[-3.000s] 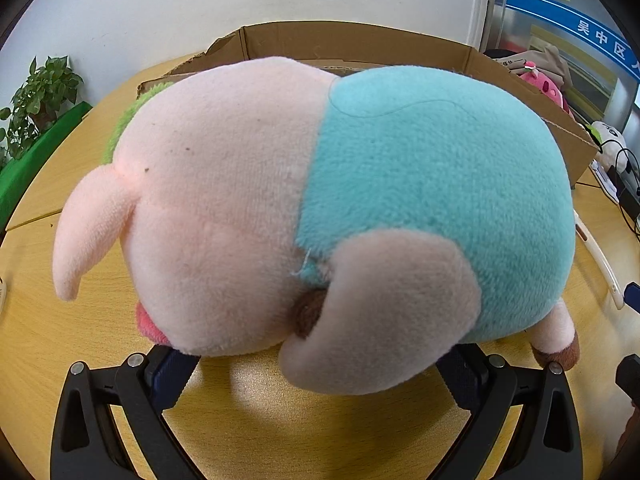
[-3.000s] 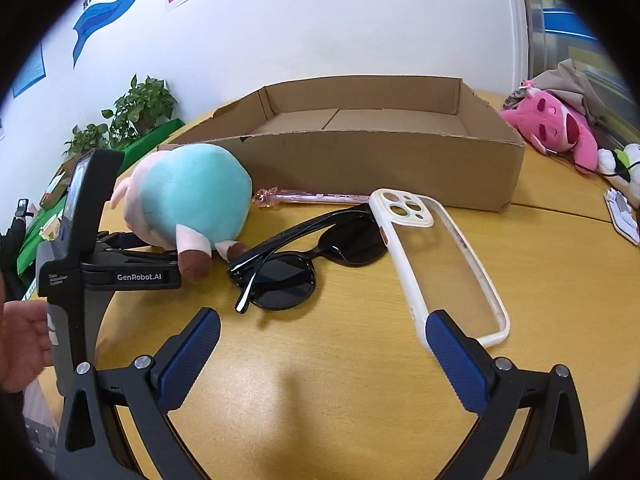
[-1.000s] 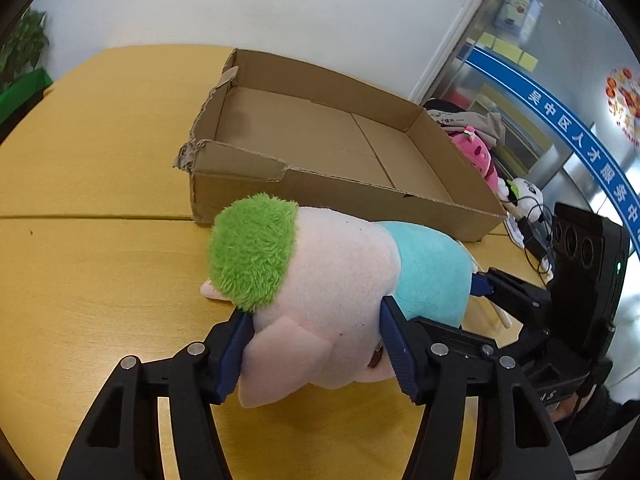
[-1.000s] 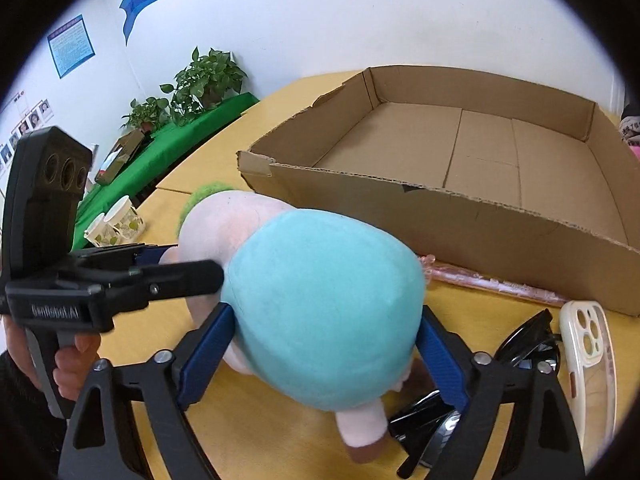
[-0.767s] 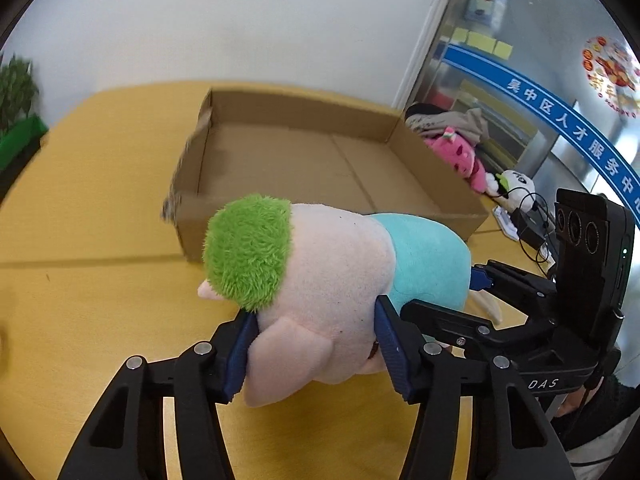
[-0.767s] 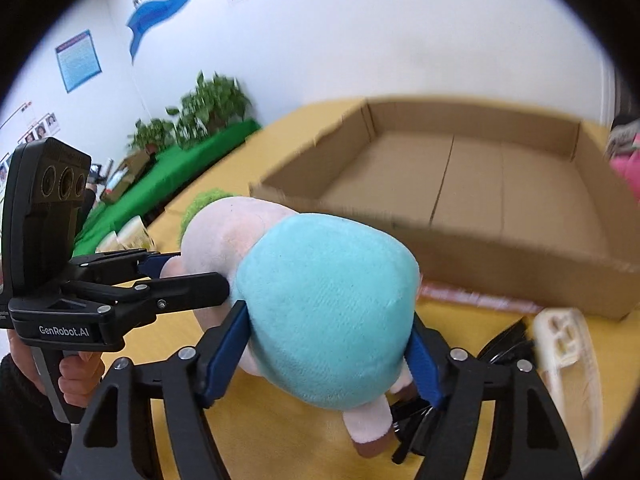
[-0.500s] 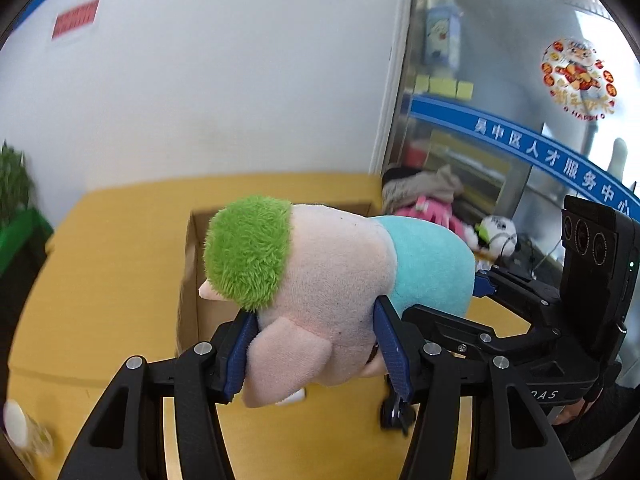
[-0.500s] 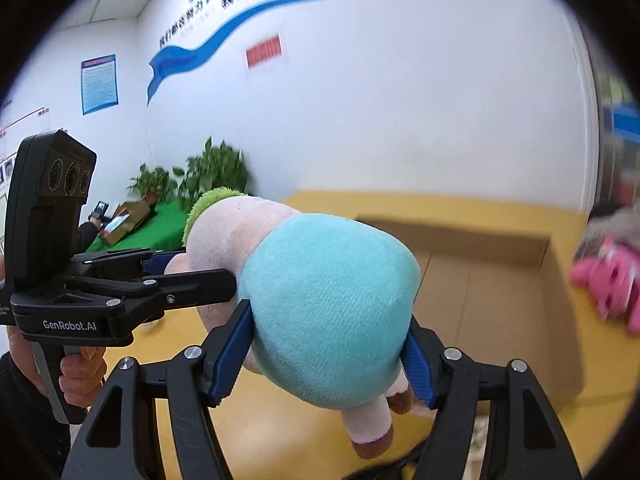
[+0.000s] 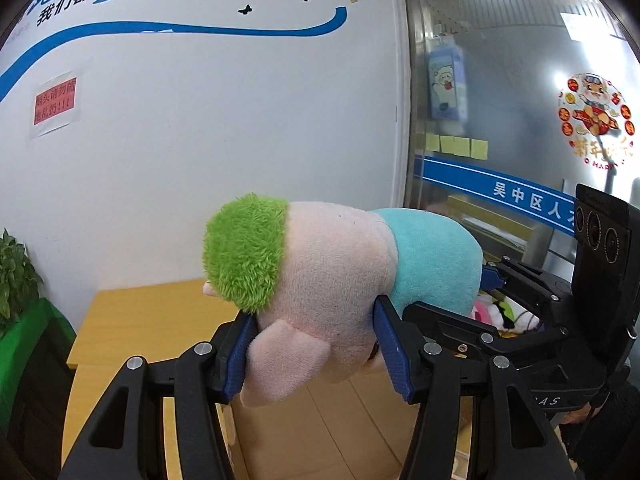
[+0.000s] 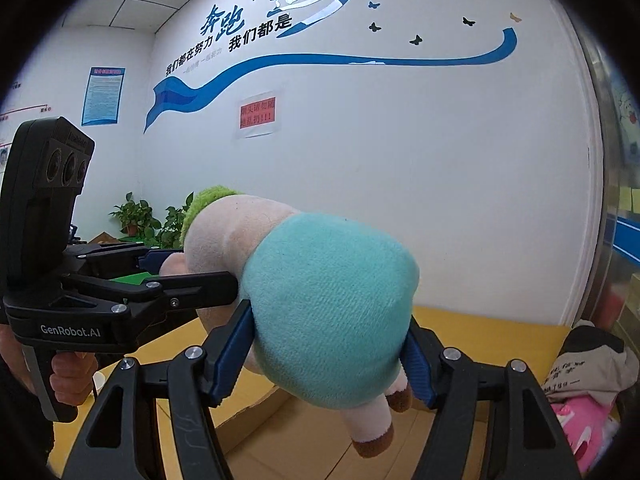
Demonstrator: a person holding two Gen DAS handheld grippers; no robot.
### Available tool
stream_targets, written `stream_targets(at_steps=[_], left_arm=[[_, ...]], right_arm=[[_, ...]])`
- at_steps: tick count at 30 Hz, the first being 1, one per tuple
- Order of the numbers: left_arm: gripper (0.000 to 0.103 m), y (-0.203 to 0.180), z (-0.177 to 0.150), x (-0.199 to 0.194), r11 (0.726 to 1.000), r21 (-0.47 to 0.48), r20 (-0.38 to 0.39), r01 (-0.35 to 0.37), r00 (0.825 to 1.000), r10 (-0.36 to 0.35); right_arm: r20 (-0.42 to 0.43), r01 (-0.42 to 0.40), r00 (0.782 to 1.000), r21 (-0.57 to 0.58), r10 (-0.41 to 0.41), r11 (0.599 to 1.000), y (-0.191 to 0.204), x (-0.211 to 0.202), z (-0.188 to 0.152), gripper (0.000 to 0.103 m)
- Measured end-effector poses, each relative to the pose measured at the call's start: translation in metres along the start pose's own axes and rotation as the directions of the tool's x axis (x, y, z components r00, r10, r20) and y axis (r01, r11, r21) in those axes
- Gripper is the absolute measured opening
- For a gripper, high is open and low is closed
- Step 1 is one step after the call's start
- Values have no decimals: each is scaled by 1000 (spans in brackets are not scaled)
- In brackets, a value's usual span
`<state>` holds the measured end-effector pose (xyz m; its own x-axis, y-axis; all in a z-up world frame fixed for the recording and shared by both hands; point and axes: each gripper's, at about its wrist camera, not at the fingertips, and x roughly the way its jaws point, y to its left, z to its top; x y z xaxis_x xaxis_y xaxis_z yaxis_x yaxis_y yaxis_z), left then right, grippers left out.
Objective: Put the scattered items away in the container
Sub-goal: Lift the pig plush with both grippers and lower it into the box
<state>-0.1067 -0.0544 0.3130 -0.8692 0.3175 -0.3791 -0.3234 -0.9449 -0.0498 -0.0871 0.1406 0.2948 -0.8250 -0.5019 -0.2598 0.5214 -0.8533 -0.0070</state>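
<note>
The plush pig (image 9: 328, 292) is now airborne; a second ago it lay on the yellow table (image 9: 132, 320) just in front of the cardboard box (image 9: 320, 432). The left gripper (image 9: 316, 356) pinches its pink head end, blue pads (image 9: 390, 344) pressed into the fabric. The right gripper (image 10: 330, 356) clamps its teal body likewise. Both views have tilted upward: the wall fills the frame where the table did, and the box floor lies below the toy. Judgement: the lift is complete and the toy clears the box wall. Remaining: lower, release, then collect the other items.
</note>
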Motion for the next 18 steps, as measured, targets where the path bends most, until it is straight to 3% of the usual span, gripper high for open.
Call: stream_targets(at_steps=[4,9,14,18], left_arm=[[61,19,14,36,1000,-16,-28,-5,1000,4],[61,39,8,80,999,-35,-68,-13,998,10],[61,63,-24,141,997,-75,-155,-17,988,5],[61,84,-66,193,994,-109,-257,-13,966,-16]], right_arm=[[-17,8,1000,6,-8,1000,-15,33,7,67],[-50,6,999,24,-4,1000,-29,75,-4,67],[-121,4,993,63,3,998,-44,134,-40,67],[-189,0,982,99,19,995,-56,178,-86,67]])
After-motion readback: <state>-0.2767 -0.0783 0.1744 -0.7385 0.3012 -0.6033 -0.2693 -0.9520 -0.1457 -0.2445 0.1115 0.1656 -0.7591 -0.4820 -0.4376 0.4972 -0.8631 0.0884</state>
